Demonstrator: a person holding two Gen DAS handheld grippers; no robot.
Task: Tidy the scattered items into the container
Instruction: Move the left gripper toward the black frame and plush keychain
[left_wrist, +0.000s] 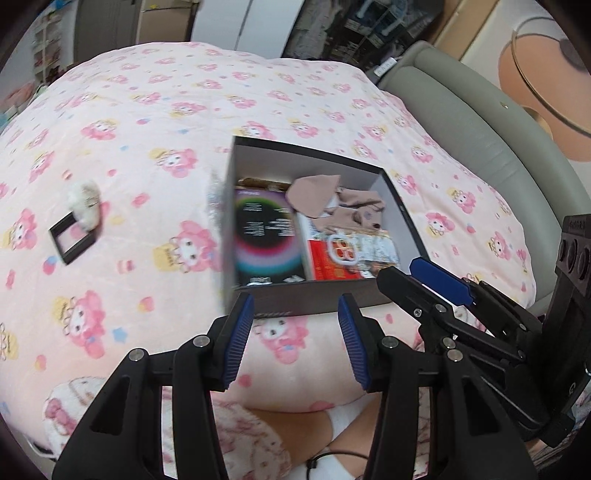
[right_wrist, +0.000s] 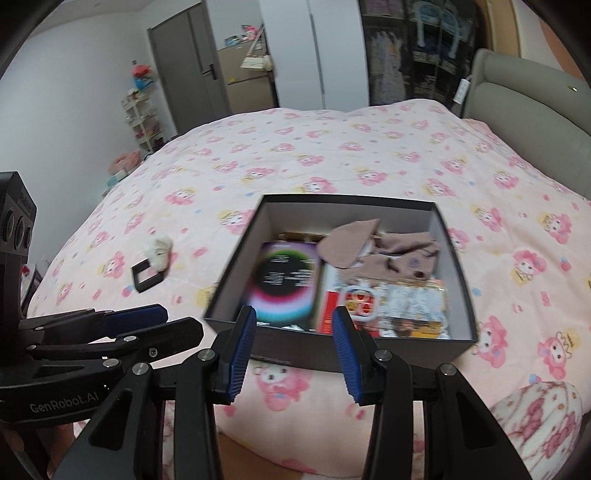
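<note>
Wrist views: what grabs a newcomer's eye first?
The open dark cardboard box in the middle of the pink cartoon-print bedspread, holding a black booklet with a rainbow ring and beige fabric. Left of it on the bedspread lie a small black square frame and a white fluffy toy.

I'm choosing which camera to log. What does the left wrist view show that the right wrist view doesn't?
Only the left wrist view: a round glass tabletop beyond the headboard, and the right gripper from the side.
Only the right wrist view: a grey door, a white shelf rack, and the left gripper from the side.
Both: the black box holding items, and the small black frame and white plush left on the pink bedspread.
</note>
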